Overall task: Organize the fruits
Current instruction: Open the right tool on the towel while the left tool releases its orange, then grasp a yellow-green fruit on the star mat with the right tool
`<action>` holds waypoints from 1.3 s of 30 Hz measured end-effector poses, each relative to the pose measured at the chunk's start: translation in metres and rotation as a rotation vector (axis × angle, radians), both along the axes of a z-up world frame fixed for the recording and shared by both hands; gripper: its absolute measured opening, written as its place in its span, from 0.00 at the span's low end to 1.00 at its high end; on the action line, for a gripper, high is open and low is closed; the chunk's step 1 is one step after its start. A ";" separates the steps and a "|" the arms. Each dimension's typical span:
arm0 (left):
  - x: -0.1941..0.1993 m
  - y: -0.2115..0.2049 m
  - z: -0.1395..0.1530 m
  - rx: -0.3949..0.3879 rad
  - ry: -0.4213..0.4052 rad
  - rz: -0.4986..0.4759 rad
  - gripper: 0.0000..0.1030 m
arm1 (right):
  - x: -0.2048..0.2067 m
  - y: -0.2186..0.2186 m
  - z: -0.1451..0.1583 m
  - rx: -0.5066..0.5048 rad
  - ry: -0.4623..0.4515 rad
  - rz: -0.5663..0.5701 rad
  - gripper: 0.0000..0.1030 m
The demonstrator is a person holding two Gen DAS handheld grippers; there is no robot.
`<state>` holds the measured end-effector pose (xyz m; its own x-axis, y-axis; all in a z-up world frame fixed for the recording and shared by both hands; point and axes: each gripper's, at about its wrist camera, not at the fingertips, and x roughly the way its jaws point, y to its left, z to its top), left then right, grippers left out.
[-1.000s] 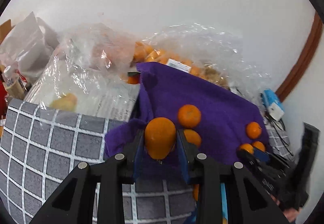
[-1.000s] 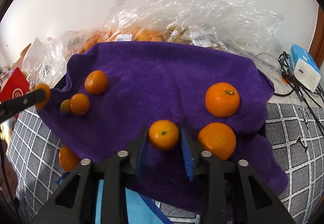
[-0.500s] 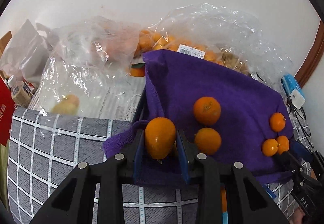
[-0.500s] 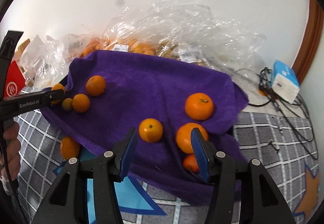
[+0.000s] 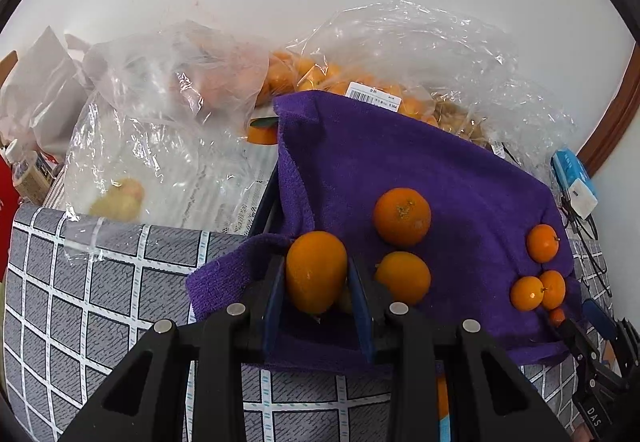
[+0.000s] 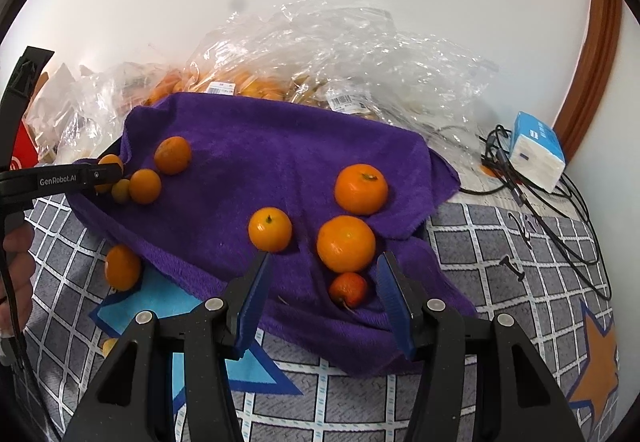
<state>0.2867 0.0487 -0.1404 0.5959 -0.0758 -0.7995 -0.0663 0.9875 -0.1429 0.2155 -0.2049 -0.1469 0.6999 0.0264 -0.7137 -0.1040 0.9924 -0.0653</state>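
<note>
A purple towel lies over a raised box and carries several oranges. My left gripper is shut on an oval orange at the towel's left front corner. Two oranges lie just right of it. My right gripper is open and empty above the towel's front edge. A small orange lies by its left fingertip, a bigger orange and a small red fruit lie between its fingers. The left gripper also shows in the right wrist view.
Clear plastic bags with more oranges stand behind the towel against the white wall. A loose orange lies on the grey checked mat. A blue-white tissue pack and black cables lie at right.
My right gripper has opened, let go of the small orange and pulled back from the towel. My left gripper, still holding its orange, has shifted left along the towel's front.
</note>
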 end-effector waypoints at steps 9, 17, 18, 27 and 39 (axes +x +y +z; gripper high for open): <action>0.000 0.001 0.001 -0.022 0.010 -0.016 0.33 | -0.016 -0.002 -0.002 0.012 0.015 -0.025 0.52; -0.027 0.008 0.031 -0.045 -0.058 -0.043 0.51 | -0.033 0.013 0.003 0.027 0.032 -0.015 0.53; -0.031 0.010 0.034 -0.041 -0.066 -0.044 0.53 | -0.035 0.016 0.004 0.035 0.034 -0.006 0.54; -0.087 0.042 0.021 -0.022 -0.078 -0.020 0.56 | -0.065 0.056 -0.004 0.126 0.051 0.101 0.58; -0.130 0.077 -0.017 -0.045 -0.049 0.065 0.56 | -0.077 0.101 -0.025 0.111 0.082 0.178 0.45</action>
